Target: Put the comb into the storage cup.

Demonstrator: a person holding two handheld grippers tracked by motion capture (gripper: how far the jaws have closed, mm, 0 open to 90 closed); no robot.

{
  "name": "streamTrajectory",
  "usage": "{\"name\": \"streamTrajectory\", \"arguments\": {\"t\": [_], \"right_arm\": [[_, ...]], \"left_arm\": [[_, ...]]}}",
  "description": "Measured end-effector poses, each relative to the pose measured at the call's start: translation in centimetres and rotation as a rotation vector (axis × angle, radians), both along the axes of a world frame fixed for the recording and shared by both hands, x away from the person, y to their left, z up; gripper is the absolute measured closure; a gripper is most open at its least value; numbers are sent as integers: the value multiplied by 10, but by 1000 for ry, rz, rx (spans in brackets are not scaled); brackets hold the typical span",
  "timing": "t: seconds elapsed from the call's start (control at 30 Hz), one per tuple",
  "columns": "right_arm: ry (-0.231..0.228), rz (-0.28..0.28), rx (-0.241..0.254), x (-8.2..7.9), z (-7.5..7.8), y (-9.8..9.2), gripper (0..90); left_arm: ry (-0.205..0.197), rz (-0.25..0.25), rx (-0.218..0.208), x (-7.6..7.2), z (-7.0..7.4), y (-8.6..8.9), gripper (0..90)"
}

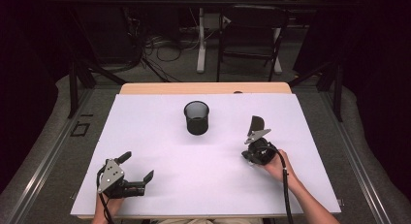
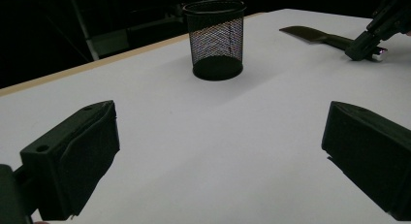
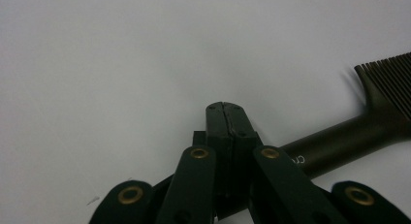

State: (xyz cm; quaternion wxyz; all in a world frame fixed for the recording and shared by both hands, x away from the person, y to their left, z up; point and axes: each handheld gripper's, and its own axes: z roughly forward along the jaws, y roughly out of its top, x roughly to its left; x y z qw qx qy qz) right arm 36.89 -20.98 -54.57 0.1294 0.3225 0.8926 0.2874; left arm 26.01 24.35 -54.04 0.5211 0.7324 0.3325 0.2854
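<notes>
Looking down from the high view, we see our right hand-held gripper (image 1: 255, 138) at the right of the tabletop (image 1: 160, 185), its jaws clenched together. In the right gripper view the closed tips sit over the handle of a dark comb (image 3: 349, 141), and the handle seems to pass beneath or between them, though we cannot tell for sure whether it is truly pinched or merely touched from above. The comb lies flat with its long axis running from the jaws away toward the far right, teeth at the far end. Left of it and a little farther stands the black mesh cup (image 1: 197, 117), upright and well apart from the comb. Our left hand-held gripper (image 1: 138, 169) rests near the left edge, jaws released and wide with nothing between them, so we judge the right hand the nearer one for carrying the comb leftward to the cup.
</notes>
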Motion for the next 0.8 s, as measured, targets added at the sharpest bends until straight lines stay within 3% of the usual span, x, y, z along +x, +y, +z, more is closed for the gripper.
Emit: {"name": "streamTrajectory", "arguments": {"t": [0.8], "right_arm": [[58,-9,-40,-1,5,-13,900]], "left_arm": [[-1,-3,4,0,0,0,1]]}}
